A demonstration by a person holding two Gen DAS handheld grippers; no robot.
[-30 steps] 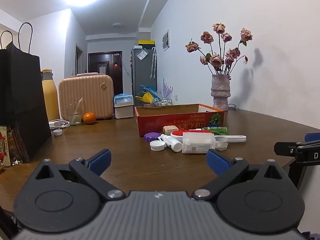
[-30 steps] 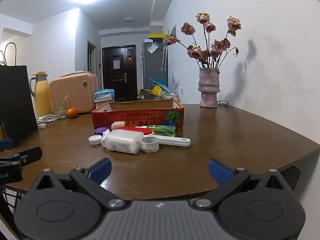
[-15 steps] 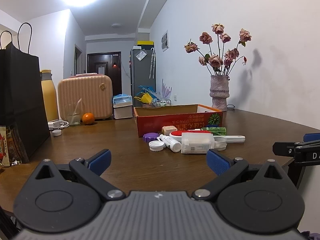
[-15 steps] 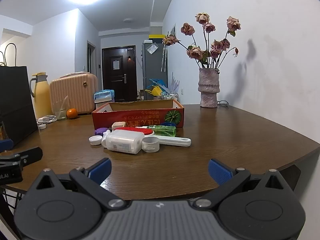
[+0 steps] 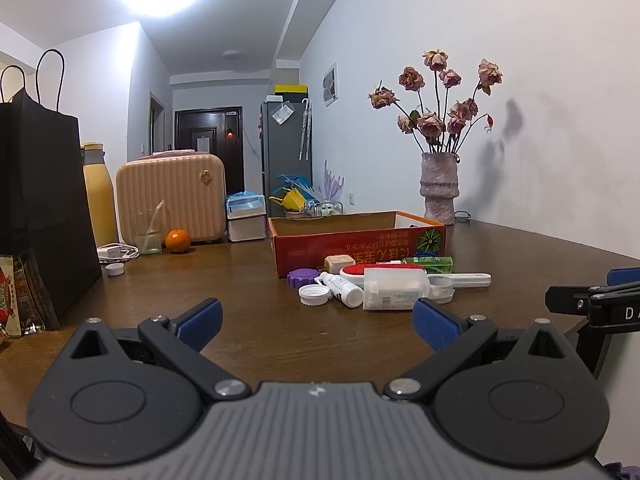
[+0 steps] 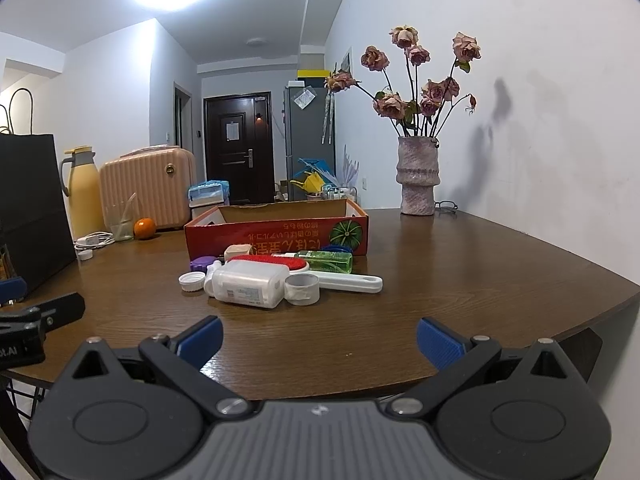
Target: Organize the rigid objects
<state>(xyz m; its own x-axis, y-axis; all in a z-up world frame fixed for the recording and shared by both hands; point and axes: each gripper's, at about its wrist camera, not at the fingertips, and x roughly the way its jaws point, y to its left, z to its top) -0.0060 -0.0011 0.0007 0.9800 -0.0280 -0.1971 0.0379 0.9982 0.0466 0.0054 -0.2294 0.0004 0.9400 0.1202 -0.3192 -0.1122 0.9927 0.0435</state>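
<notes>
A red open cardboard box (image 5: 360,240) (image 6: 276,234) stands on the brown table (image 5: 248,320). In front of it lies a cluster: a clear plastic container (image 5: 394,294) (image 6: 246,289), a small white bottle (image 5: 340,288), a white cap (image 5: 314,294) (image 6: 191,281), a purple lid (image 5: 302,279), a red-topped white brush (image 5: 400,272) (image 6: 340,278), a green bottle (image 6: 328,261) and a tape roll (image 6: 302,288). My left gripper (image 5: 316,326) and right gripper (image 6: 318,334) are both open and empty, held short of the cluster.
A black paper bag (image 5: 40,208) stands at the left. A pink case (image 5: 170,196), a yellow flask (image 5: 96,196), a glass (image 5: 149,236) and an orange (image 5: 177,240) are at the back left. A vase of dried roses (image 6: 418,176) stands at the back right by the wall.
Both views have shifted only slightly; the grippers stay open and nothing on the table has moved.
</notes>
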